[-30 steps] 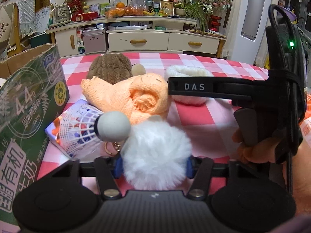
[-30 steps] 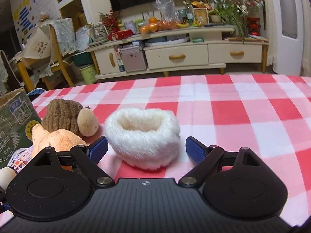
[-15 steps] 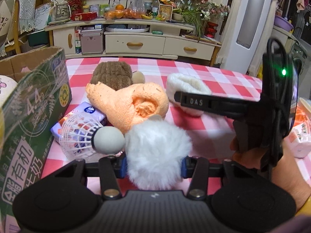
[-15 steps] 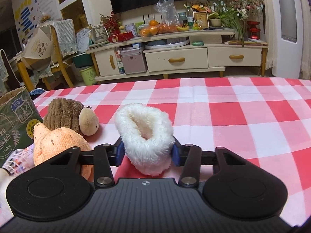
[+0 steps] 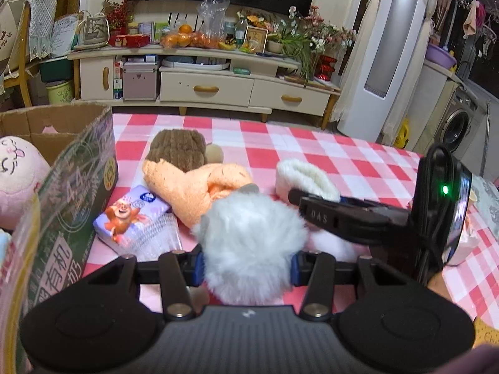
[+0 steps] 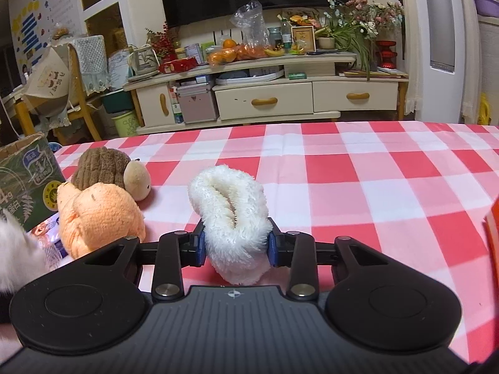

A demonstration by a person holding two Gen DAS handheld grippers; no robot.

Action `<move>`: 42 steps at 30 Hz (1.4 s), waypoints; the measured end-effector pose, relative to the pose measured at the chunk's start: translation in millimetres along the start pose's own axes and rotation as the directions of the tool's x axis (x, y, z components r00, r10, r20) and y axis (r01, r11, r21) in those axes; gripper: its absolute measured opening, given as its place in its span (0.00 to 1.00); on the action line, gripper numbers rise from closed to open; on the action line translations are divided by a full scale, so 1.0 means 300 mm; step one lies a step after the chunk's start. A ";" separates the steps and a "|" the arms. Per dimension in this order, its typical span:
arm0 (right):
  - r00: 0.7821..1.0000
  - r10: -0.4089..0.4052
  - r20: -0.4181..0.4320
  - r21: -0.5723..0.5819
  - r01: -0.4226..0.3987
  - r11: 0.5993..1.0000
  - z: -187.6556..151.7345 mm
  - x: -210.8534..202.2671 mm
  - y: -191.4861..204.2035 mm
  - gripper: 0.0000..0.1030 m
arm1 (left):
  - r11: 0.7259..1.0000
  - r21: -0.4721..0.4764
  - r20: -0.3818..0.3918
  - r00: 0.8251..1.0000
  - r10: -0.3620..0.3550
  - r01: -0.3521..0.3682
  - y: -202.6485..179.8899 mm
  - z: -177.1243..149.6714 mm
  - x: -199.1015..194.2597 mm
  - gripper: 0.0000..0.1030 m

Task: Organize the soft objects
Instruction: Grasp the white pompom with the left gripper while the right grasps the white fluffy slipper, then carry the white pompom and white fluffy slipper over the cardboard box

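A white fluffy pompom (image 5: pixel 249 243) sits squeezed between the blue pads of my left gripper (image 5: pixel 248 268), which is shut on it and holds it above the checked table (image 5: pixel 358 162). My right gripper (image 6: pixel 237 246) is shut on a white fleece ring (image 6: pixel 230 199), pinched narrow between its pads and still resting on the cloth. In the left wrist view the same ring (image 5: pixel 302 174) shows beyond the right gripper's black finger (image 5: pixel 321 218). An orange plush (image 5: pixel 193 190) and a brown plush (image 5: pixel 177 149) lie left of the ring.
A green-printed cardboard box (image 5: pixel 78 187) stands at the left with a pink plush (image 5: pixel 15 180) inside. A tissue pack (image 5: pixel 131 215) and a shuttlecock's net skirt (image 5: pixel 156 237) lie beside the box. The person's hand (image 5: pixel 439 283) holds the right gripper.
The right jaws closed from wide open onto the fleece ring, squashing it narrow. The left gripper rose with the pompom, so the shuttlecock's cork is now hidden behind it.
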State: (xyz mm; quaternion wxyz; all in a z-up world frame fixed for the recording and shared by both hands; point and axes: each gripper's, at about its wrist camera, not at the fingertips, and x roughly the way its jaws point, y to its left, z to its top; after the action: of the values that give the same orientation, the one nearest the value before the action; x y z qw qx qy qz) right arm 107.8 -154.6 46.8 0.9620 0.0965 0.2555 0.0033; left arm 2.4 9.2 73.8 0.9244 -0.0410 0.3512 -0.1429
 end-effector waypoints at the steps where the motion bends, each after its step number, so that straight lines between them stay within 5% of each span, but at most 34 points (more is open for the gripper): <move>1: 1.000 -0.001 0.002 0.002 0.001 1.000 -0.002 -0.009 0.000 0.42 | 1.000 0.002 0.006 1.000 -0.002 0.002 0.000 0.001 -0.007 0.45; 22: 0.998 -0.039 0.043 0.042 0.037 0.998 -0.054 -0.181 0.019 0.42 | 1.000 -0.004 0.120 0.992 -0.026 0.027 0.068 0.023 -0.159 0.45; 42: 0.993 0.033 0.110 0.008 -0.034 0.999 -0.065 -0.389 0.179 0.42 | 0.998 -0.031 0.211 0.976 0.052 -0.046 0.188 0.039 -0.285 0.45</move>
State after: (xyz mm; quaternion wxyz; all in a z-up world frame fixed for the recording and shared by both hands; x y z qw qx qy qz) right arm -1.1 -104.8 97.5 0.9739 0.1053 0.2008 0.0128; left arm -37.4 87.9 127.1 0.9592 -0.0593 0.2535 -0.1104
